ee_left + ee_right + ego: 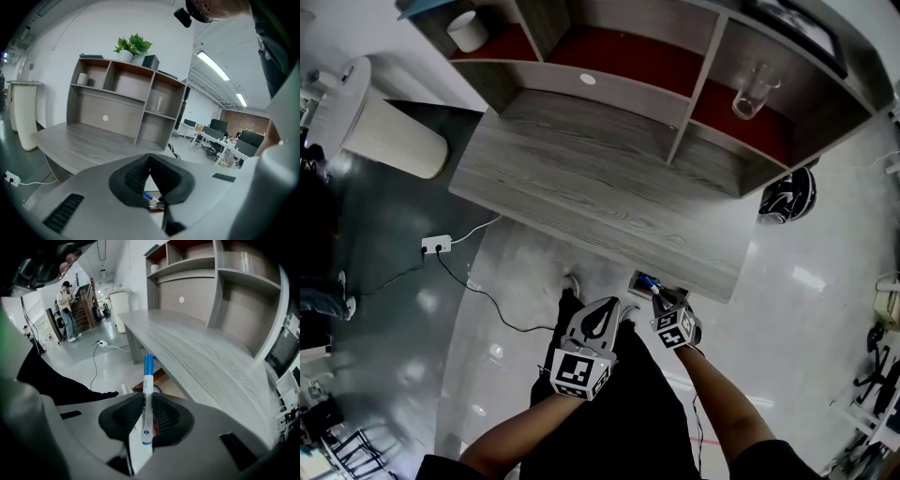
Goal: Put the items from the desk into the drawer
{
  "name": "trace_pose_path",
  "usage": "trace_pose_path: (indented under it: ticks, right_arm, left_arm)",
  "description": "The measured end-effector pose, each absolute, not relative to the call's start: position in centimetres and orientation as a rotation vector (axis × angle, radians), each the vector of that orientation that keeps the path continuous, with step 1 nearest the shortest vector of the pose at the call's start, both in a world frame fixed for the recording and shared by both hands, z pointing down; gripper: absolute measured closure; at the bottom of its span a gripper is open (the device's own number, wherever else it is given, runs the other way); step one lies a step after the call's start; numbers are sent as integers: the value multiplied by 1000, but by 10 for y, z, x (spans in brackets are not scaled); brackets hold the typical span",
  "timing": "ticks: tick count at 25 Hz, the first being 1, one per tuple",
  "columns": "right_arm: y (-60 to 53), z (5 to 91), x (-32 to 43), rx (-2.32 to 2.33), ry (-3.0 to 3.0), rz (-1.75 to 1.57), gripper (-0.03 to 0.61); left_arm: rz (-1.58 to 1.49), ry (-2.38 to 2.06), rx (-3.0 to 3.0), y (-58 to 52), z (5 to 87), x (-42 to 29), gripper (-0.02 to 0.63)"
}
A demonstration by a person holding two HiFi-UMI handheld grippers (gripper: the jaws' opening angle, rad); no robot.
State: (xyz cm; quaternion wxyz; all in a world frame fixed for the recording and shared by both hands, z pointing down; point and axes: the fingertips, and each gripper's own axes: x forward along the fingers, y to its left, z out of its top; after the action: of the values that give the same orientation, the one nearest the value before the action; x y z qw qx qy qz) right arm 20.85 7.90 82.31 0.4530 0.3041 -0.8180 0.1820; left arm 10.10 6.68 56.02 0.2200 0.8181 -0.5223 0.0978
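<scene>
Marker [147,376] pinched in our right tongs [149,404], we are bringing it to the open drawer [639,278] under the worktop [581,187], left tongs [149,158] closed empty, and the next move, we judge, is lowering and releasing.

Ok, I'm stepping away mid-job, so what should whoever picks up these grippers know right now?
Right hand-held gripper: shut on a blue-capped marker, at the open drawer.
Left hand-held gripper: shut, empty, beside the right one.
Desk top looks bare; a glass stands on the hutch shelf.
Left to do: drop the marker into the drawer, then probably close it.
</scene>
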Motion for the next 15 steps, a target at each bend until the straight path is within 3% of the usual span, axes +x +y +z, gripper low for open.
trace_pose_path:
  ticks: [15]
  right_arm:
    - [73,890,219,630,-1916,289,499]
  left_arm:
    - [319,-1440,2199,77,585,101,601]
